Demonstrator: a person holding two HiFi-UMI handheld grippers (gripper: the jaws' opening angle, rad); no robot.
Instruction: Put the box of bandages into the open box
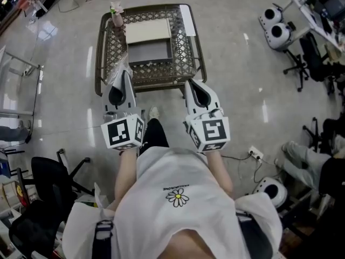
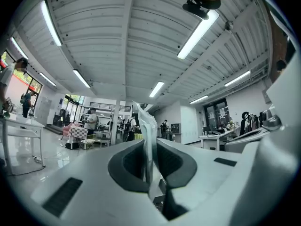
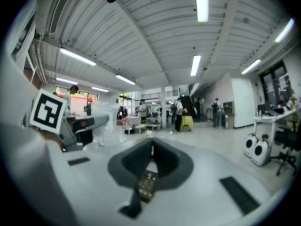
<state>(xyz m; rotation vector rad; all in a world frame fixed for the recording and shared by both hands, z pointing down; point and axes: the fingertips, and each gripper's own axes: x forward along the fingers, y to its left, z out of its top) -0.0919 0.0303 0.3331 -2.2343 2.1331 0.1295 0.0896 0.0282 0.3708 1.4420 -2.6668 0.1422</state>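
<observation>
Nearest, the left white gripper (image 1: pixel 124 75) pinches crinkled clear plastic film (image 2: pixel 150 126); the right white gripper (image 1: pixel 190 84) is closed, empty. Beyond, an open grey cardboard box (image 1: pixel 149 51) sits mid brown metal lattice table (image 1: pixel 186 58), with a small pink packet (image 1: pixel 116 15), possibly the bandages, at its far left corner.

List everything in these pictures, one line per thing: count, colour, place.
table: one, dark metal lattice, on the floor ahead of the person
open box: one, grey inside with a cream flap, mid-table
pink item: one, small, far left corner of the table; too small to identify
white flat item: one, far right edge of the table
office chairs: at least two, black, left and right floor
clear plastic film: one, between the left jaws
left gripper: white, shut on the film
right gripper: white, shut, empty
</observation>
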